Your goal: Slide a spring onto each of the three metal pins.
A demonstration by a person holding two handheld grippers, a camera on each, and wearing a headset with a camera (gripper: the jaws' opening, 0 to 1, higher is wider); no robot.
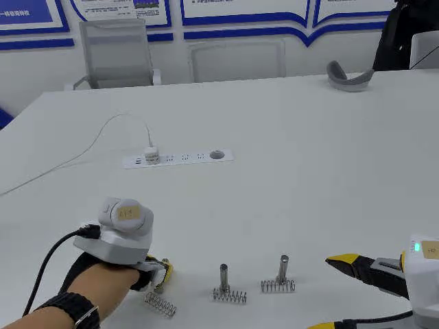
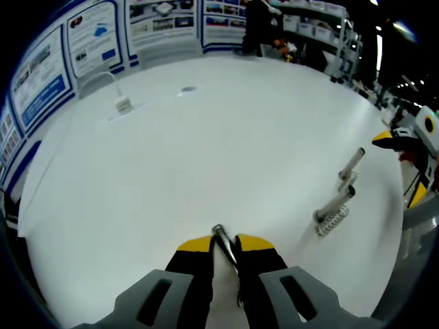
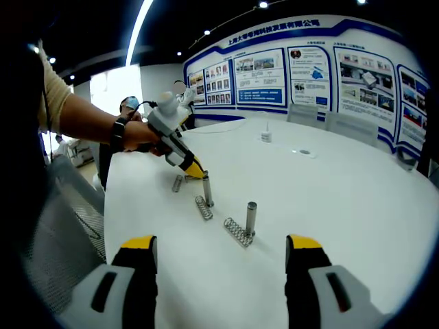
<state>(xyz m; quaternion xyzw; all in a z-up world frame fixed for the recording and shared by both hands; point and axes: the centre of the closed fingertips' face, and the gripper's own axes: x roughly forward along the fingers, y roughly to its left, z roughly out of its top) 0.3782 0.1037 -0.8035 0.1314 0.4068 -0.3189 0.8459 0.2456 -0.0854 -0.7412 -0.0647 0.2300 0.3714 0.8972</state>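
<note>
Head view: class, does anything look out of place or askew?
None is on a pin. A spring lies flat at the base of one upright pin, another spring at the other pin; a third spring lies loose beside the left gripper, shut on the third pin.

The head view looks forward and down on the white bench (image 1: 288, 123) from its near edge. The left gripper view sits low and close over the bench, facing across it. The right gripper view looks back from the opposite side, slightly higher. All three share the two standing pins (image 1: 282, 266).
</note>
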